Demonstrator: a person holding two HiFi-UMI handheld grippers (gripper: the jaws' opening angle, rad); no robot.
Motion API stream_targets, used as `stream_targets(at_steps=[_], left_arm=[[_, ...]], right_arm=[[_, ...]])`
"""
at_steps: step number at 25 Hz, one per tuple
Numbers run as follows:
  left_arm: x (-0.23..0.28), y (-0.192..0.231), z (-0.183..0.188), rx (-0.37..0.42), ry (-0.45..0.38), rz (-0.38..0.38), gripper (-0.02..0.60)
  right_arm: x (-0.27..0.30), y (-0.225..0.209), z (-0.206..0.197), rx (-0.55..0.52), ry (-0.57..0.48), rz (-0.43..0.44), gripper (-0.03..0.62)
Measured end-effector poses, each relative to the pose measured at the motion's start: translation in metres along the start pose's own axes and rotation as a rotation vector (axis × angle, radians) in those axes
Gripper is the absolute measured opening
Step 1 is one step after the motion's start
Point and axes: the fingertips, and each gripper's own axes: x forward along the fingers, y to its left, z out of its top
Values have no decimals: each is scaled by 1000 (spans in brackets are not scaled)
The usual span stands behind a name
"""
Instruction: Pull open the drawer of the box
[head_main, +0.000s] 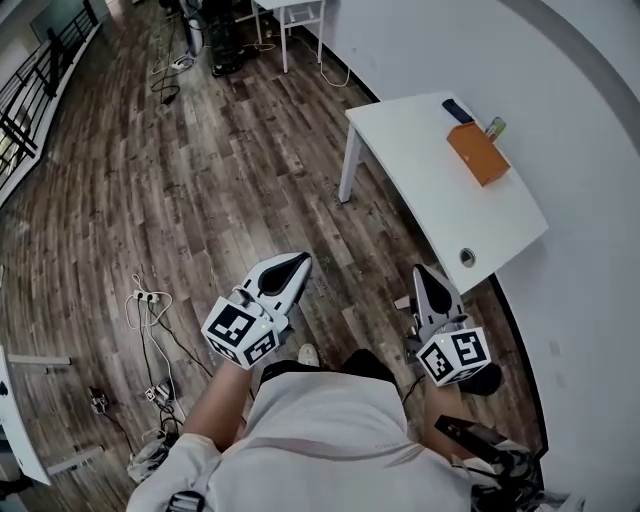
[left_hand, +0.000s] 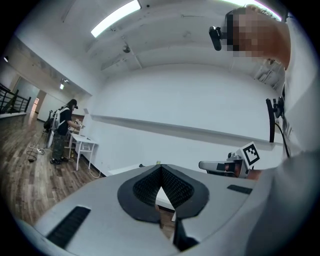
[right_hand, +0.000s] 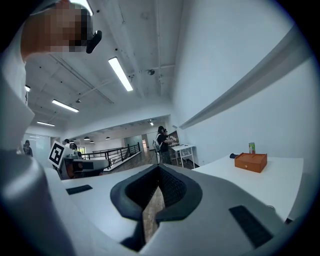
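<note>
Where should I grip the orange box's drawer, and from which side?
No handle can be made out. The orange box lies flat on the table, its long side towards the room unblocked; I'd come at that face low and level with the right claw, now shut.

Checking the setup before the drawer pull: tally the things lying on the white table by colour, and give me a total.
Orange: 1, the orange rectangular box
Dark: 1, the small dark oblong object
Green: 1, the small green container
Total on the white table: 3
</note>
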Motion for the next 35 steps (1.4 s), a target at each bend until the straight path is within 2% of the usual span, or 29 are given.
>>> stream_targets(at_steps=[8,14,18,26,30,35], left_arm=[[61,33,0,-21,23,-82,11],[135,50,2,-1,51,-126,11],[203,57,7,20,65,-161,11],[359,46,16,56,108,-224,11],[408,37,14,57,127,-262,11],[457,25,3,68,162,-340,11]], right_arm=[[40,-45,5,5,2,-83,0],[74,-110,11,34,-29,-126,0],[94,-169,24,43,-55,-164,0],[111,-307,53,67,-77,-255,0],[111,-347,55,84,-85,-294,0],[93,-377,52,102,-96,-390,0]])
